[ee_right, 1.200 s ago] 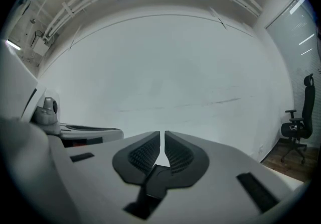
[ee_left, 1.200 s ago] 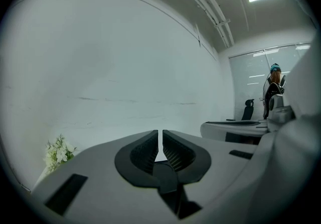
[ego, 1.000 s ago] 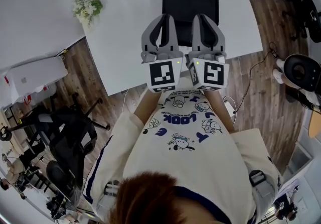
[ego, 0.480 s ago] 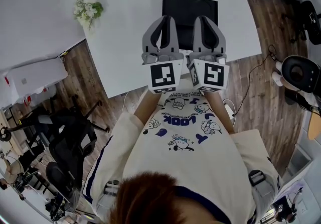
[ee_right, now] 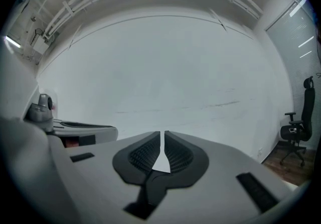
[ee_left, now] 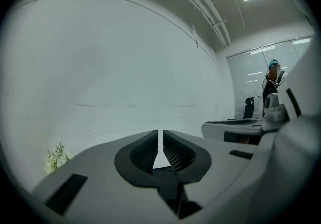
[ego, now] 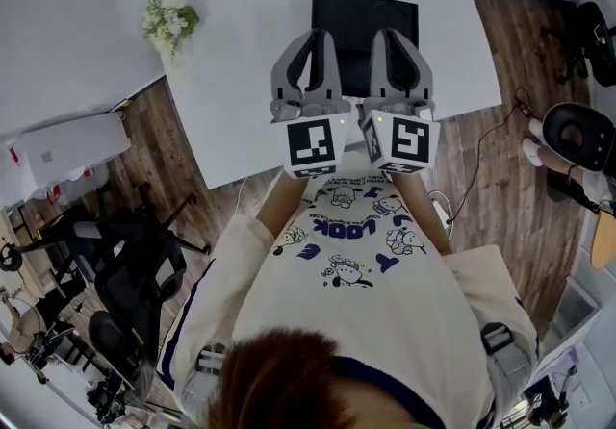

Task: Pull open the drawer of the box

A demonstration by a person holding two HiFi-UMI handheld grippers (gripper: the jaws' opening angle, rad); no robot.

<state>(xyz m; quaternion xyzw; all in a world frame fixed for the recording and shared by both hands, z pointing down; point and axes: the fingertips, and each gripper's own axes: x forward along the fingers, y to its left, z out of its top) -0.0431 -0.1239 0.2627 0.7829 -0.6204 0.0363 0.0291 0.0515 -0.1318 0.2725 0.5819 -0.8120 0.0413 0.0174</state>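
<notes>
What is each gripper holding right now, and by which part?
Nothing is held. The left gripper and the right gripper each have their jaws closed together with nothing between them.

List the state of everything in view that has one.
left claw: shut, empty, held in the air.
right claw: shut, empty, beside the left claw.
black box: on the white table, untouched; can't tell from above whether it is open or closed.
flowers: at the table's left corner, apart from the box.
</notes>
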